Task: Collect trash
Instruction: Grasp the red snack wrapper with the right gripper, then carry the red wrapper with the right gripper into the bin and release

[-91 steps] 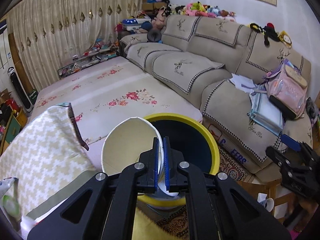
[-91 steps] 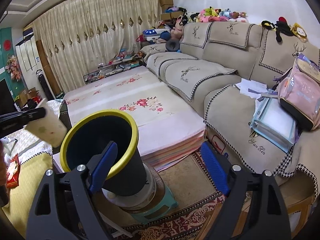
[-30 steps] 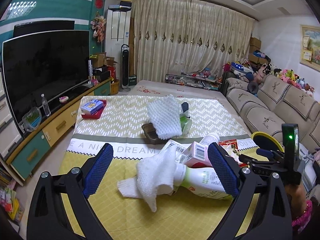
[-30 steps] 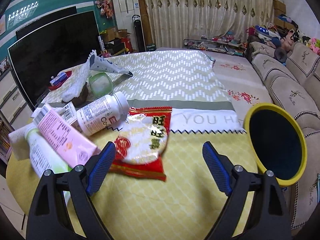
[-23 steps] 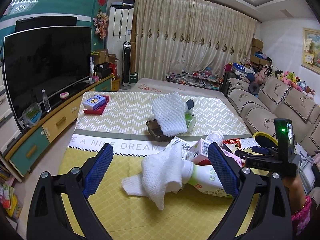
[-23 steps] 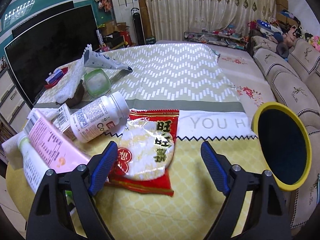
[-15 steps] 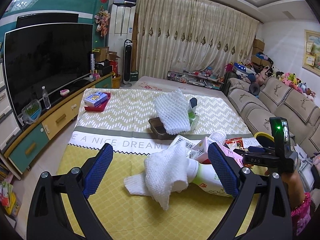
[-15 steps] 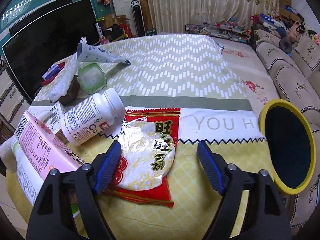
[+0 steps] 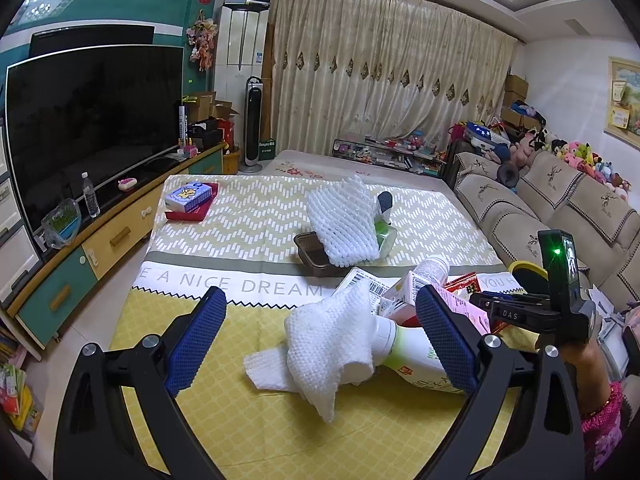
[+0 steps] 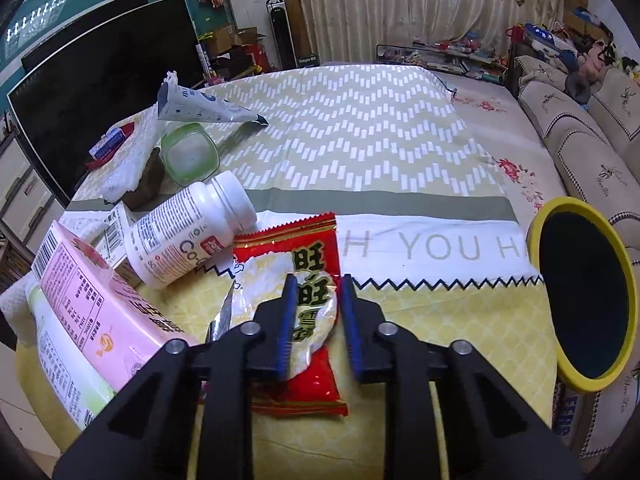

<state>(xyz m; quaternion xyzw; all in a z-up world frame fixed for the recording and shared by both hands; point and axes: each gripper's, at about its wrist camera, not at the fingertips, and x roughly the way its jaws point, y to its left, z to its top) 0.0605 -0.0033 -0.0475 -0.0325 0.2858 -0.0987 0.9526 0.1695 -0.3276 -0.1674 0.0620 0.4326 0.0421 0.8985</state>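
I get even, fairly bright indoor light from overhead; reflected lamp rows show on the wall above the television. Shadows on the tablecloth are soft and short. Both views are sharp near that cloth, bend strongly outward from it, and end in black corners. The television screen stays dark, without glare.
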